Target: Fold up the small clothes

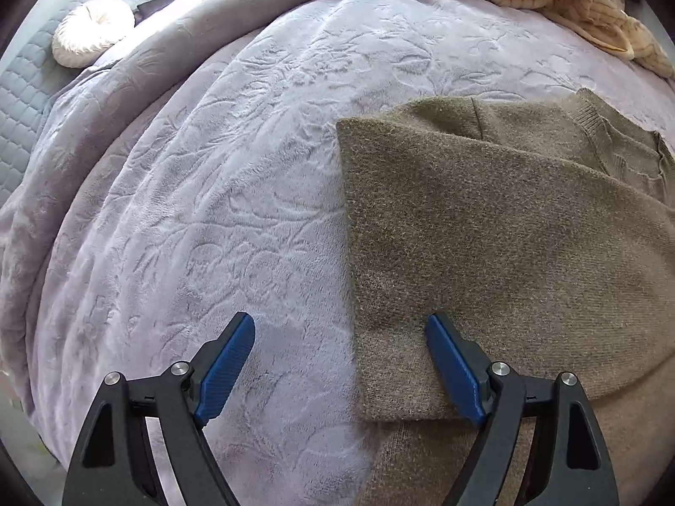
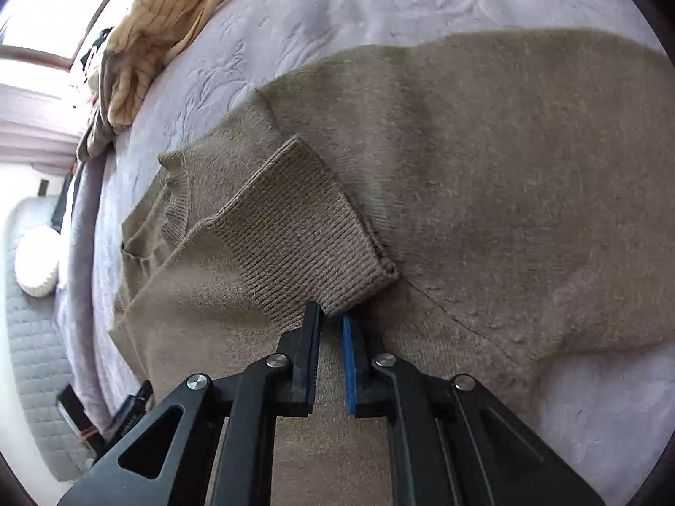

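Sleeve-folding looks to be the step in hand. A taupe-brown knitted sweater [image 2: 485,160] lies spread over the embossed lilac plush blanket [image 1: 211,168], filling the centre and right of both views. The right gripper [image 2: 331,316], low centre of its frame, is clenched on the sweater's ribbed cuff [image 2: 308,232]. The left gripper [image 1: 339,329] hangs released over the folded edge. Next, I judge, the cuff must be laid flat across the body.
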`<state>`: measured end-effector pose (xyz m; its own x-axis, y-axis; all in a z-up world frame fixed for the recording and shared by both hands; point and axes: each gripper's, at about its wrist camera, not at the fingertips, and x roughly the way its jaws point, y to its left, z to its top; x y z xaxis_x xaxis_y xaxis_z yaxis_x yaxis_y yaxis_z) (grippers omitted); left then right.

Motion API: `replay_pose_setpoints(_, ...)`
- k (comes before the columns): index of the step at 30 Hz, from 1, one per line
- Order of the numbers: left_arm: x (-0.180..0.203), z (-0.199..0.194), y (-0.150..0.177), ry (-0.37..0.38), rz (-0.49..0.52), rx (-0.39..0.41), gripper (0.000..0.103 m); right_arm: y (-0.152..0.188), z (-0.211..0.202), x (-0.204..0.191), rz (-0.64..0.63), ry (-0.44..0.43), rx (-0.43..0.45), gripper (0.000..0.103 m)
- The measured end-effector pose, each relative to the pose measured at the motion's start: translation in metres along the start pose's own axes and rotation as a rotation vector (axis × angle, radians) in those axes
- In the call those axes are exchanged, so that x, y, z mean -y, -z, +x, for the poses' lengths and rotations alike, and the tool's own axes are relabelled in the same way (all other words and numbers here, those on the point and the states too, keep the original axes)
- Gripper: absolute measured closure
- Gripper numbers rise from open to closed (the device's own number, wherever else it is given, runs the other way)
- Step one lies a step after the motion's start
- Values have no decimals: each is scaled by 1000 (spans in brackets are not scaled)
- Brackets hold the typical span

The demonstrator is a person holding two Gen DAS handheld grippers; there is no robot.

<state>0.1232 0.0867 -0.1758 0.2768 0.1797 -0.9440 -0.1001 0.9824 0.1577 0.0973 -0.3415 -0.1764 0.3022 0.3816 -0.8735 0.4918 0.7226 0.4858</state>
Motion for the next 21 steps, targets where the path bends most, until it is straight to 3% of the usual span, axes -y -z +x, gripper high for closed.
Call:
replay_pose_setpoints(5, -19, -9, 4, 25, -22, -41, 19, 18, -19, 17, 10, -2, -24, 81)
replay_pose_setpoints(8, -36, -8, 4, 146, -84, -76, 19, 37, -27, 23, 23, -41, -43, 64)
replay_pose_setpoints(12, -53, 12, -20, 324, -126, -124, 19, 68, -41, 30, -15, -44, -73, 63)
replay_pose_setpoints(14, -51, 24, -36, 378, -137, -136, 19, 76, -41, 29, -22, -50, -89, 62)
replay_pose_setpoints(16, -48, 32, -49, 397, -138, -129, 32, 82, -41, 27, -20, -57, -102, 62)
replay_pose_setpoints(18, -45, 34, -56, 434, -136, -128, 89, 87, -43, 26, -20, -63, -109, 62)
replay_pose_setpoints(21, -52, 21, -63, 456, -135, -77, 93, 94, -48, 22, -20, -78, -114, 62)
